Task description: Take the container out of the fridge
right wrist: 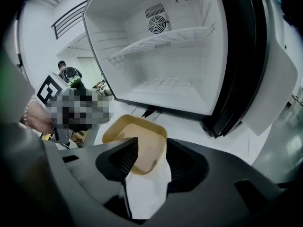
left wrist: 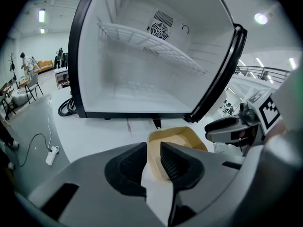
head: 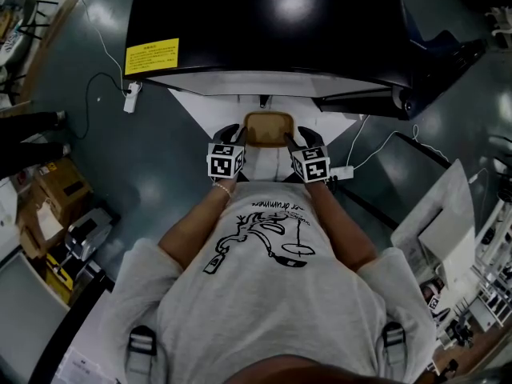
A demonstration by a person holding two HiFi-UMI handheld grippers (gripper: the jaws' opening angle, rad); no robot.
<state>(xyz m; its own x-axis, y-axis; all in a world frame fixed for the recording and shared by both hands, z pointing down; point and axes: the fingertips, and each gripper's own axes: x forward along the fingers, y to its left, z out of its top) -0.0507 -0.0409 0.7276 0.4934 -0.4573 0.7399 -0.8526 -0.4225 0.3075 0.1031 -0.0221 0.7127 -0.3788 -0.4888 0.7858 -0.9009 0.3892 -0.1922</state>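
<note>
Two tools held level, side by side: left gripper (left wrist: 151,162) and right gripper (right wrist: 147,161), fingers (left wrist: 179,163) parted loosely astride opposite rims of the tan rectangular plastic container (head: 269,128), clamping nothing; the black fridge (head: 264,22) stands open just ahead.

Tan, rounded-rectangular, open-topped container (head: 269,128) sitting upright on the white surface (head: 200,104) just in front of the black fridge (head: 264,22), outside its white interior, with the door (right wrist: 265,56) swung wide open and a wire shelf (left wrist: 142,39) inside.
</note>
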